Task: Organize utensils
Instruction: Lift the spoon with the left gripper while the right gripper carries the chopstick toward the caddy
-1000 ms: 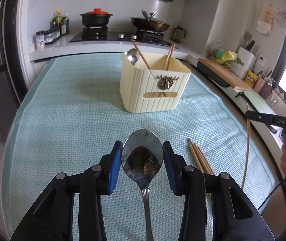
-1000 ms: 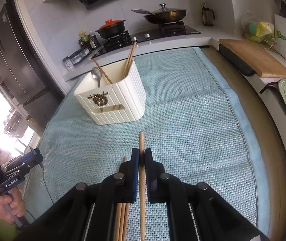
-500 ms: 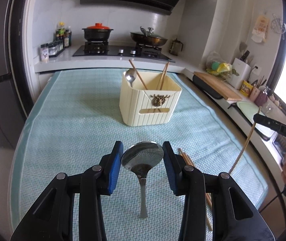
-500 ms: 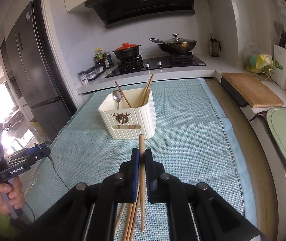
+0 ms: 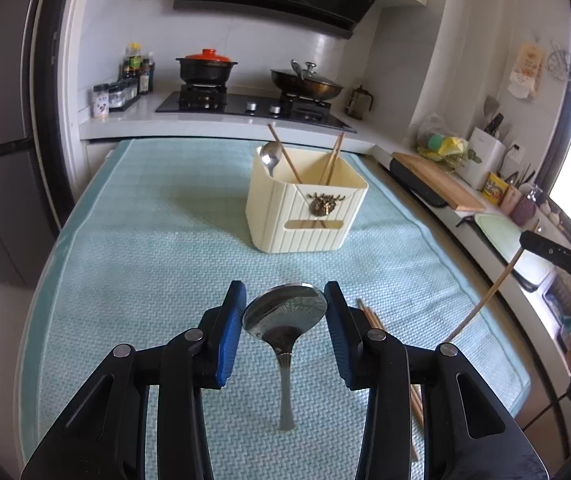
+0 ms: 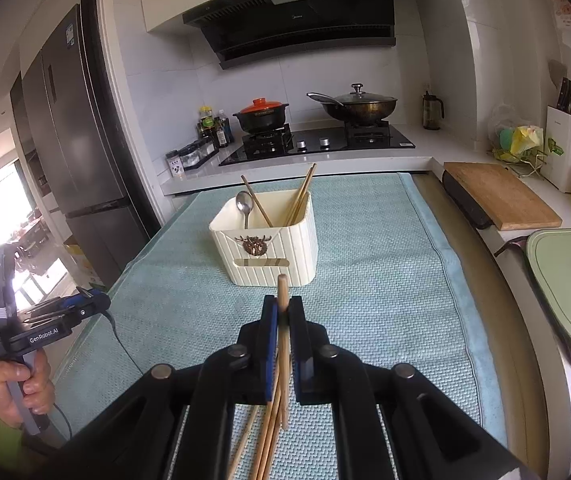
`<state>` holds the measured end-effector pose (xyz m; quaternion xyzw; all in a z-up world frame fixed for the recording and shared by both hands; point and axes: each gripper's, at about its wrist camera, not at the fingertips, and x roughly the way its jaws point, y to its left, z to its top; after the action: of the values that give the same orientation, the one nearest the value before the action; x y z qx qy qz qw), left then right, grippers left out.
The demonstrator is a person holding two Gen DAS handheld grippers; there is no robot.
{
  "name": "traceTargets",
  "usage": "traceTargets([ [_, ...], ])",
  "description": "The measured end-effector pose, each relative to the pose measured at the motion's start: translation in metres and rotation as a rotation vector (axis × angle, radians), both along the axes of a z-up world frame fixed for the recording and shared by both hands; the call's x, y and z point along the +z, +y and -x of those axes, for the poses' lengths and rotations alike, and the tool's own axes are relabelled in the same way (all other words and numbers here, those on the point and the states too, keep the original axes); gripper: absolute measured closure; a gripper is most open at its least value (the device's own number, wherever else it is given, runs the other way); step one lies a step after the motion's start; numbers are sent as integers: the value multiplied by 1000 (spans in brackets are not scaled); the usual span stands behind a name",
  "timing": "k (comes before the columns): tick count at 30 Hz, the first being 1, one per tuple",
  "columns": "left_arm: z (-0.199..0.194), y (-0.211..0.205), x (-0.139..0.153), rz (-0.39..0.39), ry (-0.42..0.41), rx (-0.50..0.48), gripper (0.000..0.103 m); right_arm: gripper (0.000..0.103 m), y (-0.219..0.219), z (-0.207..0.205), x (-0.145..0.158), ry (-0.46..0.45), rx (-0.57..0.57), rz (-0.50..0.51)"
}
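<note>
Kitchen island, teal mat; cream utensil holder at far centre (one spoon, some chopsticks inside). Left gripper clamps a spoon by its bowl, handle hanging. Right gripper pinches one chopstick above loose chopsticks lying near.
</note>
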<state>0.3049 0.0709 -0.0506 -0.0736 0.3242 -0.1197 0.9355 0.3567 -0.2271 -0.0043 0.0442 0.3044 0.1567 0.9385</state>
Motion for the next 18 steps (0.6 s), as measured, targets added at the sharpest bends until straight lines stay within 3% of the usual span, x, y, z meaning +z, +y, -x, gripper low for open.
traceTargets([
  [18, 7, 0, 45, -1, -67, -12, 63, 97, 0, 11, 25, -69, 5, 4],
])
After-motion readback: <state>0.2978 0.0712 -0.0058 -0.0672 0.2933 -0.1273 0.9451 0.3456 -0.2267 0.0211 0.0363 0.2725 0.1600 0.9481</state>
